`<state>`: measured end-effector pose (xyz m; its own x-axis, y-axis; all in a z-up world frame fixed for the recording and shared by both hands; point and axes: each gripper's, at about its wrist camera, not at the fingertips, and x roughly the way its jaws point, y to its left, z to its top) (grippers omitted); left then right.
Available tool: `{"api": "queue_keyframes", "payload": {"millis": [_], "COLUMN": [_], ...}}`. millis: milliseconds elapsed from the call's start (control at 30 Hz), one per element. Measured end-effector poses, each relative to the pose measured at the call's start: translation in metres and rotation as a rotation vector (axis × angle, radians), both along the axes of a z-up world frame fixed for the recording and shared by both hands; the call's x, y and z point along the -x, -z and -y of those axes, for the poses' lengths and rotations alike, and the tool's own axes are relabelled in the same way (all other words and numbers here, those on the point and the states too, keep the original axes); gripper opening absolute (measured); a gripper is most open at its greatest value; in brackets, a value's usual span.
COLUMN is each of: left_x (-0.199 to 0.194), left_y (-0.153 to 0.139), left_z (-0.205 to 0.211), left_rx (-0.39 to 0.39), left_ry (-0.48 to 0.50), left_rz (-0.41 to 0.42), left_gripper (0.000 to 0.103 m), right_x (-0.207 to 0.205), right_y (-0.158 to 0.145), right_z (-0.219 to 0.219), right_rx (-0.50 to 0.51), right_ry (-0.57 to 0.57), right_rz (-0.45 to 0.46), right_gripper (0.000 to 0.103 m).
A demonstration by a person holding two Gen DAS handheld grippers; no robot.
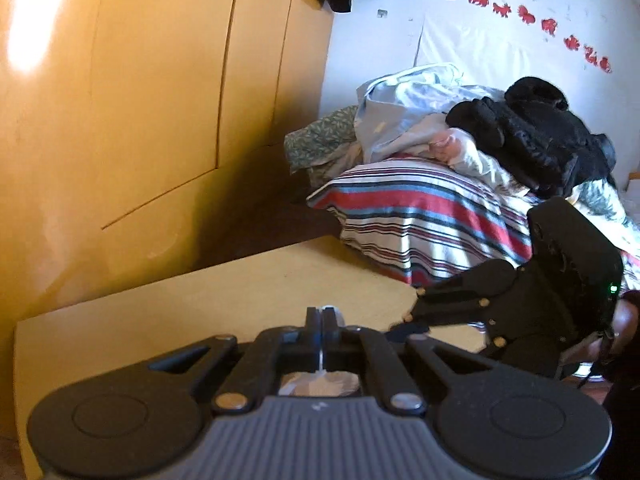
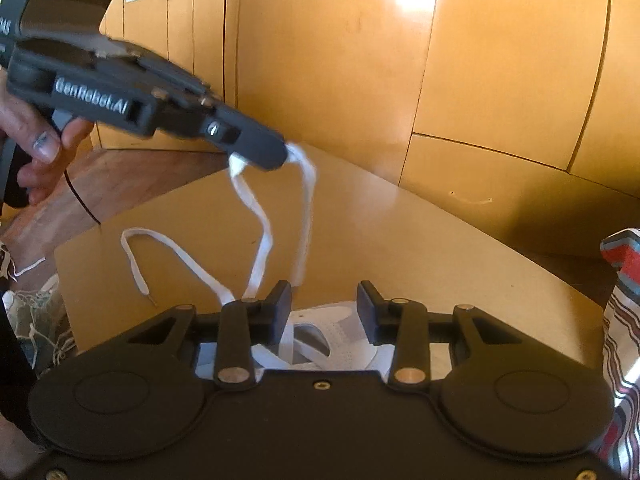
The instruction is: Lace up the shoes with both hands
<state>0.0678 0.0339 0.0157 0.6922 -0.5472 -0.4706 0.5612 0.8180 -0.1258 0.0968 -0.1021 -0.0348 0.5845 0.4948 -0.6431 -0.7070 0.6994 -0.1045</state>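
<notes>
A: We start big. Wardrobe [image 2: 320, 60] behind, table [image 2: 400, 240] in front, striped bedding [image 1: 420, 216] off to the side. Where's the shoe?

B: White shoe [image 2: 340, 332] sits on the table right under our right gripper [image 2: 324, 312], mostly hidden by the gripper body. We only see the perforated upper and a bit of the tongue opening.

A: Right jaws?

B: Wide apart, holding nothing. One strand passes just beside the left finger, not pinched.

A: Left gripper [image 2: 280, 156]?

B: Lifted above the table, jaws closed tight on the lace [image 2: 260, 248]. In its own view a sliver of white shows in the seam between the fingers. Two strands hang from the tip down to the shoe. A third run loops across the table, with its aglet [image 2: 150, 300] lying free.

A: Risks?

B: Three, we think. Pull higher and the light shoe may lift or skid, since nothing pins it. The pinch is on bunched lace at the very tip, so a tug could slip it out. And closing the right jaws now could grab the wrong strand, because they hang close together.
</notes>
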Motion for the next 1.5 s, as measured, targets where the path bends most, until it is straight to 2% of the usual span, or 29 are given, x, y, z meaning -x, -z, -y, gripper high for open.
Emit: {"api": "queue_keyframes", "payload": {"millis": [67,300,367,500,700,733,767,900,1000,1033,1067,1100,1167,1200,1233,1333,1500], "left_x": [0.000,0.001,0.001,0.001,0.002,0.002,0.001,0.001,-0.001,-0.002,-0.003,-0.002,0.002,0.003,0.006,0.013,0.015], "left_y": [-0.001,-0.003,-0.003,-0.004,-0.004,-0.004,-0.004,-0.002,0.002,0.003,0.007,0.012,0.012,0.011,0.009,0.006,0.021], "left_z": [-0.002,0.001,0.000,-0.003,-0.005,-0.005,-0.005,-0.007,-0.008,-0.008,-0.005,0.000,0.007,0.010,0.015,0.032,0.057], "left_rx": [0.025,0.033,0.038,0.055,0.069,0.070,0.072,0.073,0.021,0.000,-0.058,-0.150,-0.211,-0.210,-0.213,-0.232,-0.321], "left_ry": [0.000,0.012,0.011,0.010,0.014,0.014,0.017,0.015,0.007,0.004,-0.008,-0.028,-0.022,-0.003,0.023,0.106,0.210], "left_rz": [-0.003,-0.002,-0.004,-0.009,-0.015,-0.016,-0.020,-0.026,-0.038,-0.043,-0.042,-0.028,0.011,0.018,0.033,0.058,0.044], "left_gripper": [0.001,0.001,0.001,0.001,0.001,0.001,0.001,0.001,0.003,0.006,0.009,0.011,0.011,0.011,0.013,0.015,0.017], "right_x": [0.000,-0.003,-0.003,-0.007,-0.009,-0.009,-0.009,-0.006,-0.003,0.000,0.002,0.004,0.009,0.013,0.014,0.021,0.035], "right_y": [-0.002,0.002,0.002,0.003,0.009,0.009,0.009,0.009,0.005,0.004,0.002,0.002,0.004,0.008,0.009,0.011,0.011], "right_z": [0.002,0.001,0.000,-0.003,-0.008,-0.008,-0.008,-0.009,-0.007,-0.008,-0.009,-0.010,-0.017,-0.024,-0.026,-0.033,-0.039], "right_rx": [-0.007,-0.030,-0.034,-0.056,-0.049,-0.054,-0.053,-0.046,-0.031,0.017,0.063,0.090,0.194,0.278,0.303,0.358,0.426], "right_ry": [0.011,0.025,0.024,0.030,0.026,0.023,0.021,-0.005,0.006,0.013,0.019,0.024,0.019,0.000,-0.007,-0.034,-0.087], "right_rz": [0.004,-0.012,-0.016,-0.023,-0.045,-0.050,-0.053,-0.070,-0.053,-0.020,0.013,0.035,0.091,0.134,0.143,0.178,0.241], "right_gripper": [0.038,0.037,0.026,0.015,0.014,0.013,0.007,0.003,0.003,0.003,0.003,0.003,0.003,0.003,0.003,0.003,0.003]}}
